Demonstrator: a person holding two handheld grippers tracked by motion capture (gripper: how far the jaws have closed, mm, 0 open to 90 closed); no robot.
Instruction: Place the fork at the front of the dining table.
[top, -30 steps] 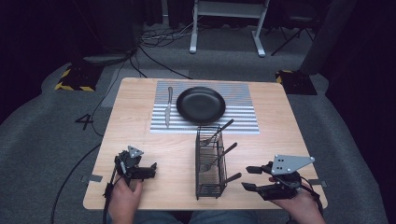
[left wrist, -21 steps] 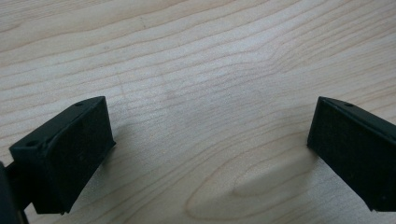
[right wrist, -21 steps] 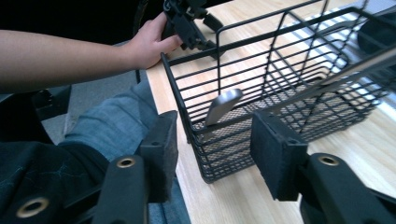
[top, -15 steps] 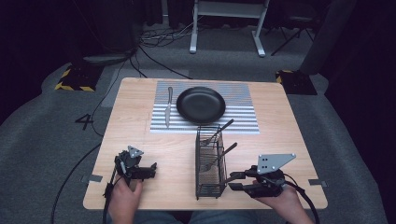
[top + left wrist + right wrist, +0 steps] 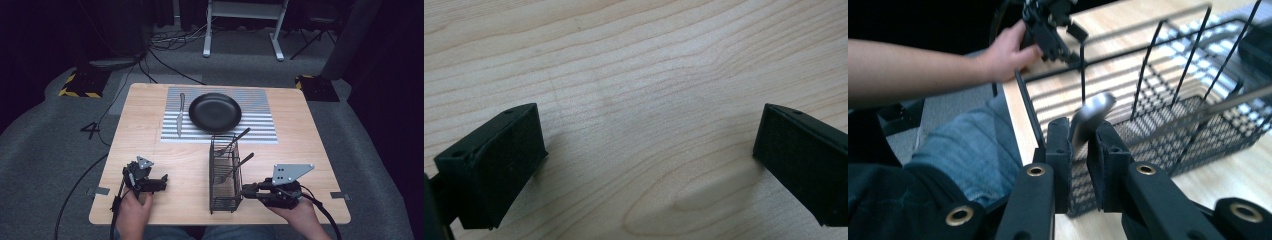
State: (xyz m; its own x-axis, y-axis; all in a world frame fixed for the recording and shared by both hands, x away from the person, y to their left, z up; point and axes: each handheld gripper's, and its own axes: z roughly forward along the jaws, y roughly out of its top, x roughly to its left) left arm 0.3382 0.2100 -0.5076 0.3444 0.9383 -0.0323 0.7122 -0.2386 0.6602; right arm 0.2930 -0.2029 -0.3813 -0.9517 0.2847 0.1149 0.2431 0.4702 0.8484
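Starting at the near edge of the worktop (image 5: 150, 150): the right gripper (image 5: 248, 190) sits by the near right part, pointing left at the near end of the black wire caddy (image 5: 226, 175). In the right gripper view its jaws are pinched on the rounded end of a shiny metal utensil handle (image 5: 1091, 116), right up against the caddy's near wall. Can't tell if it's a spoon or a fork from that bit.

Over by the near left corner the left gripper (image 5: 161, 181) rests low on the wood, held by the left hand (image 5: 131, 207). Its jaws are spread wide with only bare wood grain between them, so it's holding nothing.

The caddy stands roughly mid-worktop, a bit toward the near edge, with a couple of dark utensil handles (image 5: 240, 135) poking out and leaning to the right.

Further back there's a striped placemat (image 5: 260, 120) along the far half, with a black plate (image 5: 215, 112) sitting on it and a knife (image 5: 179, 116) lying on the mat just beside the plate's left side, not touching it.

Past the far edge is grey carpet (image 5: 50, 150) with some cables (image 5: 165, 47) and a white stand (image 5: 240, 20).
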